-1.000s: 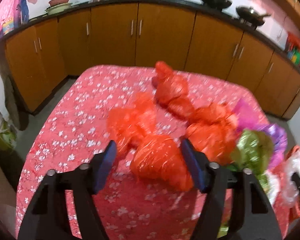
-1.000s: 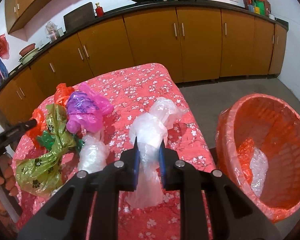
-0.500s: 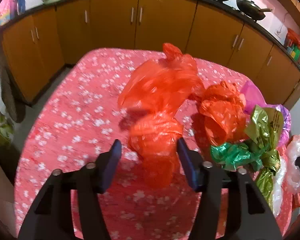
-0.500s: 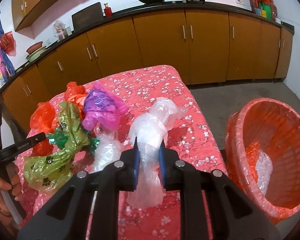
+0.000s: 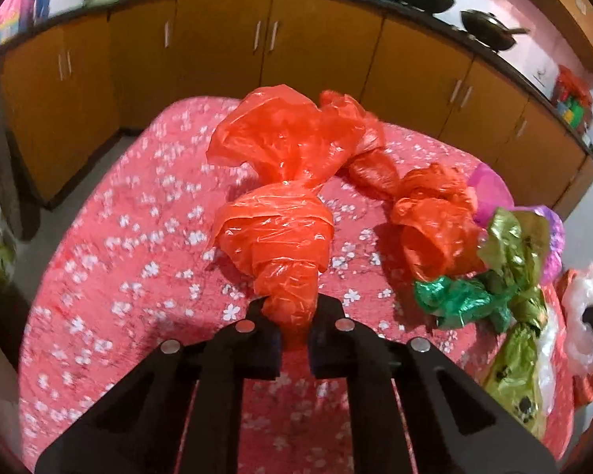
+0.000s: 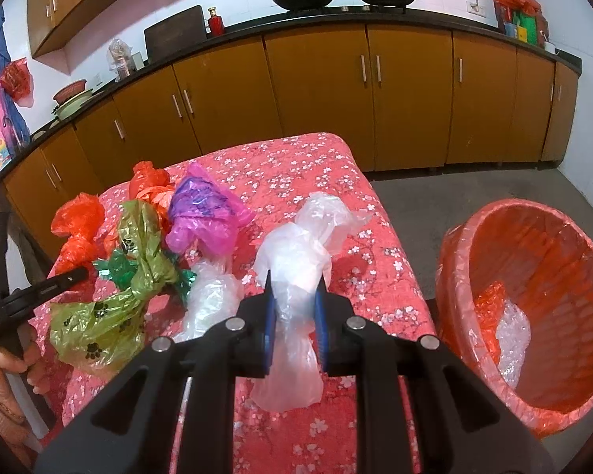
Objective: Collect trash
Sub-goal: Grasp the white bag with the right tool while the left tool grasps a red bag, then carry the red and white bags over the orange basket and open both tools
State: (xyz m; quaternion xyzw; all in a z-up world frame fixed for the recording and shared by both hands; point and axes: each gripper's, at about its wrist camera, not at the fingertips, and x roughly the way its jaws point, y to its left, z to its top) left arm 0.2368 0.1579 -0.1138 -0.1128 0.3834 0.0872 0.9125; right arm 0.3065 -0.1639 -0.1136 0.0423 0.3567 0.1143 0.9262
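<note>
Our left gripper is closing on the knotted orange plastic bag; our right gripper pinches the clear crumpled bag. Either slippery film could, we judge, slide free before the red-lined basket.

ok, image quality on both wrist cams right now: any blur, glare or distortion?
Left wrist: motion blur smears the tablecloth and cabinets; highlights glint on the red bag in the left gripper. Right wrist: sharp, evenly lit; the fisheye bows the countertop; soft sheen on the clear bag.
</note>
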